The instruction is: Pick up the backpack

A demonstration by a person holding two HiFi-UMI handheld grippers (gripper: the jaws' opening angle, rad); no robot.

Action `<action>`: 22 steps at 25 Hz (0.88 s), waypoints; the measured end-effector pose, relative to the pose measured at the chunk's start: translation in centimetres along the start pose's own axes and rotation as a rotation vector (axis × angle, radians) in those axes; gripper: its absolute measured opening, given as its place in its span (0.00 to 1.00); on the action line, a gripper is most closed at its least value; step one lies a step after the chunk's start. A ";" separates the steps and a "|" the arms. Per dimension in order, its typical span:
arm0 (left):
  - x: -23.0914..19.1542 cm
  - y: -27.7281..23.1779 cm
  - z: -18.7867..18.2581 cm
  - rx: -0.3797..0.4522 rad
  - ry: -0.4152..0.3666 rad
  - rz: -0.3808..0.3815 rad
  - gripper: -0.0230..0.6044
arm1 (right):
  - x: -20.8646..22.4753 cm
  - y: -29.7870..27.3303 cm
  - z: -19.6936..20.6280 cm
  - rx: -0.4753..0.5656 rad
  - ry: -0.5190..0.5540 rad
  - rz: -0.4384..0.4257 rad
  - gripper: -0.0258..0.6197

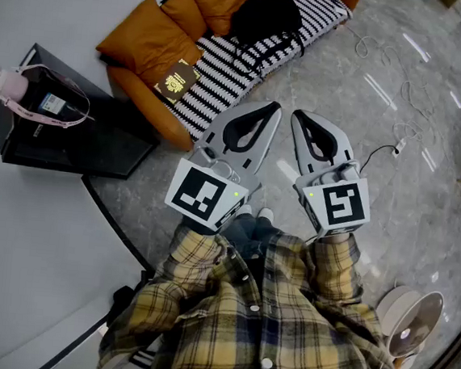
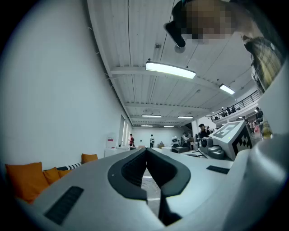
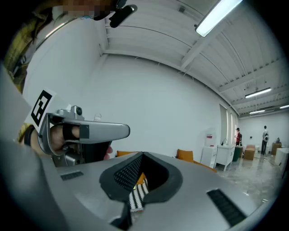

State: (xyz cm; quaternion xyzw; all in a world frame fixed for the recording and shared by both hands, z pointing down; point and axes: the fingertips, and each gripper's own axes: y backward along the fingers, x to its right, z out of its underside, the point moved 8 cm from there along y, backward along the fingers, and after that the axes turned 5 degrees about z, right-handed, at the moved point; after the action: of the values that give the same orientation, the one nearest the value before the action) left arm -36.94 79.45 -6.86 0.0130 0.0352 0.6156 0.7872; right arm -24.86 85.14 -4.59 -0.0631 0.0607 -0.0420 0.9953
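So we're basically sitting at the starting line here: nothing on the pickup is done yet, as far as we're seeing. The black backpack (image 1: pixel 267 19) is lying on the orange sofa (image 1: pixel 147 43), up on the striped seat pad (image 1: pixel 225 75) toward the sofa's far end, and nothing is touching it. We're standing on the near side of the sofa, holding both claws out in front of us. The left gripper (image 1: pixel 274 106) is sitting with its jaws pressed together and nothing between them. The right gripper (image 1: pixel 296 113) is doing the same, tips meeting and empty, with only a sliver of the sofa's stripes peeking through behind the pads. Both are pointing roughly level toward the sofa, side by side, well short of the backpack. A small brown booklet (image 1: pixel 176 81) is also lying near the sofa's near end, and we're guessing it isn't our business. So pretty much everything is left: we're needing to get over to the sofa's far end, open a claw, clamp it on a strap or something sturdy, and lift the bag off the seat. We're figuring the soft fabric is going to sag coming up — so a firm hold is looking like the smarter bet.
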 end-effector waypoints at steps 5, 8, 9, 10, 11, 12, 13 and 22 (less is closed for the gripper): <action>0.7 -0.6 -0.2 0.004 -0.005 -0.002 0.06 | 0.8 0.6 0.0 0.010 -0.003 0.007 0.06; 1.2 -1.0 -0.3 0.003 -0.006 -0.008 0.06 | 1.2 1.1 0.1 0.012 -0.009 0.002 0.06; 1.4 -1.1 -0.3 0.003 -0.007 -0.007 0.06 | 1.2 1.2 0.1 0.013 -0.007 0.001 0.06; 1.6 -1.2 -0.3 0.004 -0.008 -0.005 0.06 | 1.3 1.3 0.1 0.014 -0.006 -0.001 0.06; 1.7 -1.3 -0.2 0.006 -0.011 -0.004 0.06 | 1.4 1.5 0.2 0.015 -0.004 -0.002 0.06; 1.9 -1.3 -0.2 0.008 -0.012 -0.005 0.06 | 1.5 1.6 0.3 0.016 -0.004 -0.004 0.06; 2.1 -1.4 -0.1 0.011 -0.012 -0.009 0.06 | 1.6 1.8 0.4 0.017 -0.004 -0.007 0.06; 2.5 -2.6 0.5 0.012 -0.005 -0.027 0.06 | 3.1 2.3 1.4 0.003 -0.001 -0.032 0.06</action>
State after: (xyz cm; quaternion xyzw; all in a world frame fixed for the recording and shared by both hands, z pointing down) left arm -33.81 81.28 -6.58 0.0190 0.0371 0.6047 0.7953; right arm -21.46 87.28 -3.84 -0.0624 0.0593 -0.0578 0.9946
